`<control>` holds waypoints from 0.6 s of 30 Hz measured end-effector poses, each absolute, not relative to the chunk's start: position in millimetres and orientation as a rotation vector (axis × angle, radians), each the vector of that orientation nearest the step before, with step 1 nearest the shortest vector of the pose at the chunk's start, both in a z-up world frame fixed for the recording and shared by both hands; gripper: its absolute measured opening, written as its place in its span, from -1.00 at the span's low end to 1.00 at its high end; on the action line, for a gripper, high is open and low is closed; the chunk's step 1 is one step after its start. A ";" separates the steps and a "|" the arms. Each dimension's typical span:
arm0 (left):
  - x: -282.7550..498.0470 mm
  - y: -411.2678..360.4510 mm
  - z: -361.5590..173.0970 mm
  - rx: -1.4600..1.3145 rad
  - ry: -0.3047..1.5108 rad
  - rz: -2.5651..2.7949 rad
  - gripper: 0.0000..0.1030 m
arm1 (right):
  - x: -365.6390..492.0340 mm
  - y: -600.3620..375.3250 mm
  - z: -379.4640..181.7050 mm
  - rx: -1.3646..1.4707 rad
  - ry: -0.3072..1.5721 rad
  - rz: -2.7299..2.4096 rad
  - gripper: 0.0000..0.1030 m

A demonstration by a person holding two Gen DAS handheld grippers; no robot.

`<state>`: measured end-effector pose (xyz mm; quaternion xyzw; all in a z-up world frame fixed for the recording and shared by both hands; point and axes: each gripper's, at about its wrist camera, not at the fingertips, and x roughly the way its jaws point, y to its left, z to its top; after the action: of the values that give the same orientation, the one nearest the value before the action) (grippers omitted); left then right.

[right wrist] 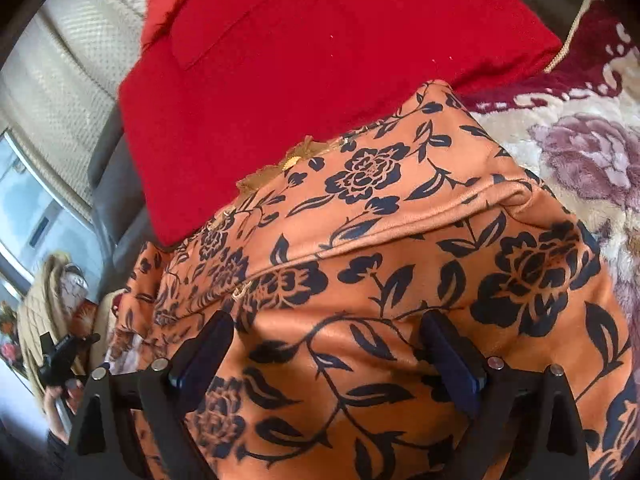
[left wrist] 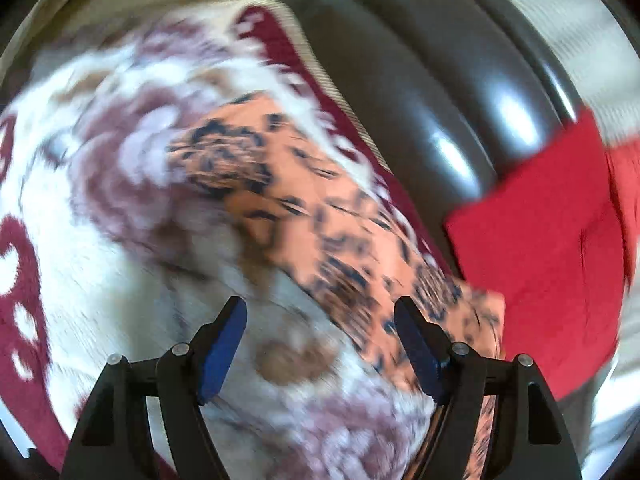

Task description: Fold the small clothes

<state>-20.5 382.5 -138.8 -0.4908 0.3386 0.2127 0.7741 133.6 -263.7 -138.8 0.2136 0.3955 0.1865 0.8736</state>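
An orange garment with a dark blue flower print lies folded on a plush floral blanket. It fills the right wrist view, with a folded hem across its middle. My right gripper is open, its jaws wide apart just over the cloth, holding nothing. In the blurred left wrist view the same garment runs diagonally from centre to lower right. My left gripper is open and empty above the blanket, its right finger at the garment's edge.
A folded red garment lies beyond the orange one, also in the left wrist view. A dark leather couch back runs behind. A cream quilted surface and a person's hand holding the other gripper are at left.
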 end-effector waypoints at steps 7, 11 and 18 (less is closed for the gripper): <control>-12.8 427.3 -158.0 -1.222 0.662 0.460 0.47 | 129.1 -265.6 -138.3 0.410 0.817 0.378 0.88; -3.3 448.7 -171.8 -1.205 0.726 0.559 -0.54 | 132.9 -255.1 -141.2 0.388 0.807 0.369 0.89; 9.5 427.2 -88.4 -0.897 0.672 0.619 -0.93 | 132.5 -254.2 -141.5 0.383 0.792 0.374 0.90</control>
<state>9.5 427.2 -88.4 -0.4185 0.3136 0.2889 0.8019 132.5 -254.2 -141.5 0.1845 0.3809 0.1801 0.8880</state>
